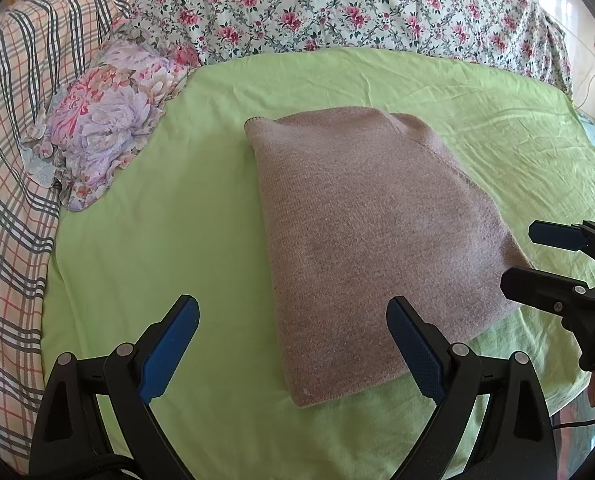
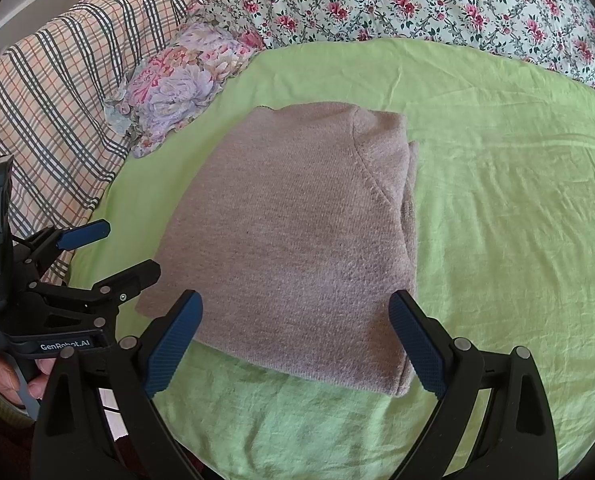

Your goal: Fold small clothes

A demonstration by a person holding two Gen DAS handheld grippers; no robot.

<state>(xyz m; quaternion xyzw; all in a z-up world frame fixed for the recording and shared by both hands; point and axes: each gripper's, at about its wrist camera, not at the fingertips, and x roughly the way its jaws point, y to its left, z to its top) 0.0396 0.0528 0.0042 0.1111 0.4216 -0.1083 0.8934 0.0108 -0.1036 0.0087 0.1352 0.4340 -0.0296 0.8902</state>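
Sweater, left wrist view: folded mauve-grey knit sweater [image 1: 361, 240] lying flat on the green sheet [image 1: 157, 240], long axis running from the near edge away toward the far floral bedding; the far end is narrower with a rounded corner.
Left gripper: left gripper [image 1: 293, 344] hangs over the sweater's near left corner, jaws spread wide, nothing between them; the left blue pad [image 1: 169, 352] is over bare sheet, the other over the knit.
Right gripper, seen from the left: right gripper [image 1: 537, 256] enters at the right edge beside the sweater's right side, jaws released (empty).
Sweater, right wrist view: same sweater [image 2: 297, 240], folded layers stacked along its right edge, a curved seam near the far right corner; long axis again near to far, tilted slightly right.
Right gripper, own view: right gripper [image 2: 295, 344] above the near edge, jaws parted, gripping nothing.
Left gripper, seen from the right: left gripper [image 2: 117, 252] at the sweater's left near corner, a hand [image 2: 13, 384] on its handle.
Surface: wrinkled green sheet [image 2: 497, 240] on a bed.
Surroundings: plaid blanket [image 1: 13, 160] at left, small floral pillow [image 1: 105, 120] beside it, rose-print quilt [image 1: 337, 4] across the far side.
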